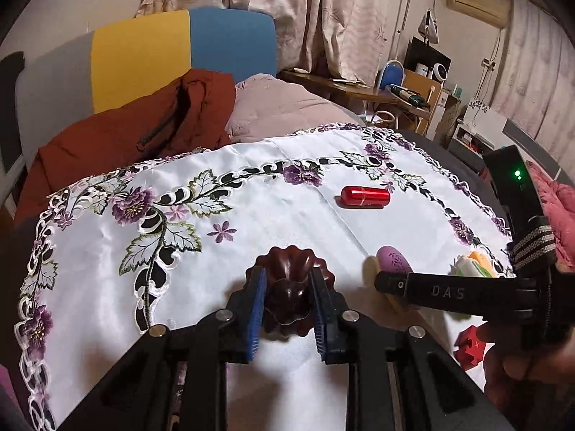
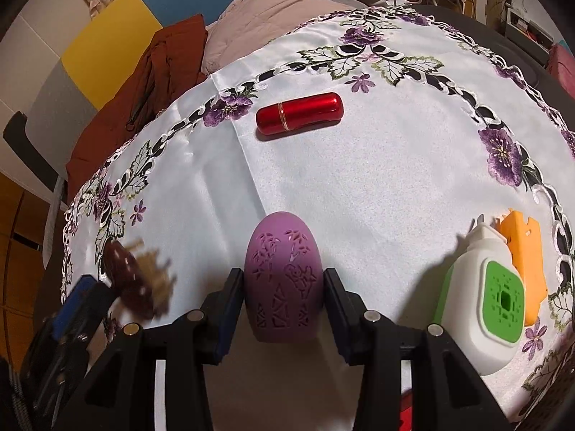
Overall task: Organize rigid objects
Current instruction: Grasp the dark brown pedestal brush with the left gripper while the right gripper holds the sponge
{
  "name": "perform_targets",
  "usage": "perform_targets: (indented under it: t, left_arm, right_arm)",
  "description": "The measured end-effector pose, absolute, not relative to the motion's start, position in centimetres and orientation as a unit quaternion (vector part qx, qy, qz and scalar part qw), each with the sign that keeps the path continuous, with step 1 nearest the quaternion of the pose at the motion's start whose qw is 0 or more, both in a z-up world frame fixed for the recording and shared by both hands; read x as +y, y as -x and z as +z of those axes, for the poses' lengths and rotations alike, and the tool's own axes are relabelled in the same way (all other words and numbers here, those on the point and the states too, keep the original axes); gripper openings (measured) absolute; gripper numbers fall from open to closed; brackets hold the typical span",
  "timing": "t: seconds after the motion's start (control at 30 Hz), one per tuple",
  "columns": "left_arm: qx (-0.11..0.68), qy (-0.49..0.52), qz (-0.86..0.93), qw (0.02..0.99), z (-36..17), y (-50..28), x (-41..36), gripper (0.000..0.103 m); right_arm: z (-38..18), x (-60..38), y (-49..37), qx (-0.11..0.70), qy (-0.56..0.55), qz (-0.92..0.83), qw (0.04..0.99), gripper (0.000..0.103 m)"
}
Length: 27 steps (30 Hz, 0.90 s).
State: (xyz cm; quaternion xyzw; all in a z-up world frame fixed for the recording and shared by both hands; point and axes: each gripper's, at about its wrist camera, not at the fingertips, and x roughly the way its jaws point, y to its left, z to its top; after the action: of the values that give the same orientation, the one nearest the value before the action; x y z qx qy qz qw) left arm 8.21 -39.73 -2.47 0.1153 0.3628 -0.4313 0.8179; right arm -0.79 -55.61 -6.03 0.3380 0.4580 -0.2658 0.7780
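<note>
My left gripper (image 1: 287, 305) is shut on a dark brown fluted mould (image 1: 293, 269), its blue pads (image 1: 257, 309) pressing the narrow base from both sides. In the right wrist view that mould (image 2: 131, 280) and the left gripper (image 2: 82, 298) show blurred at the lower left. My right gripper (image 2: 284, 280) is shut on a purple egg with cut-out patterns (image 2: 282, 248), tip pointing away. The egg (image 1: 393, 260) also peeks out behind the right gripper's black finger (image 1: 390, 282). A red metal tube (image 2: 298, 116) (image 1: 364, 197) lies on its side farther out.
A white satin cloth with purple embroidered flowers (image 1: 287, 183) covers the table (image 2: 395, 179). A white and green device (image 2: 481, 301) and an orange piece (image 2: 521, 251) lie at the right edge. A red block (image 1: 469, 346) sits near a hand. A rust jacket (image 1: 125, 136) lies beyond.
</note>
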Motion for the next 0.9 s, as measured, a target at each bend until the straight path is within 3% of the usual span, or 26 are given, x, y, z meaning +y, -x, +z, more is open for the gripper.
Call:
perform_targets:
  t: [0.3,0.5,0.67,0.7,0.77,0.9]
  left_arm:
    - [0.344,-0.124,-0.421,0.83,-2.5,-8.4,-41.9,0.024]
    - [0.373,-0.115,-0.415,0.822,-3.8,-9.3,-43.1,0.025]
    - [0.358,-0.136,-0.407,0.829,-4.2,-8.9,-43.6,0.035]
    - [0.355,-0.137,-0.406,0.831,-4.2,-8.9,-43.6,0.035]
    - [0.35,-0.142,-0.401,0.835,-4.2,-8.9,-43.5,0.022]
    - [0.341,-0.146,-0.398,0.839,-3.9,-8.8,-43.0,0.022]
  right_arm:
    - [-6.1,-55.6,0.8,0.459,-0.339,-0.26,0.779,0.045]
    - [-6.2,-55.8,0.8,0.457,-0.343,-0.26,0.778,0.045]
    - [-6.2,-55.8,0.8,0.455,-0.35,-0.26,0.777,0.045]
    - [-6.2,-55.8,0.8,0.455,-0.35,-0.259,0.777,0.045]
    - [-6.2,-55.8,0.9,0.455,-0.349,-0.259,0.777,0.045]
    - [-6.2,-55.8,0.9,0.456,-0.347,-0.26,0.778,0.045]
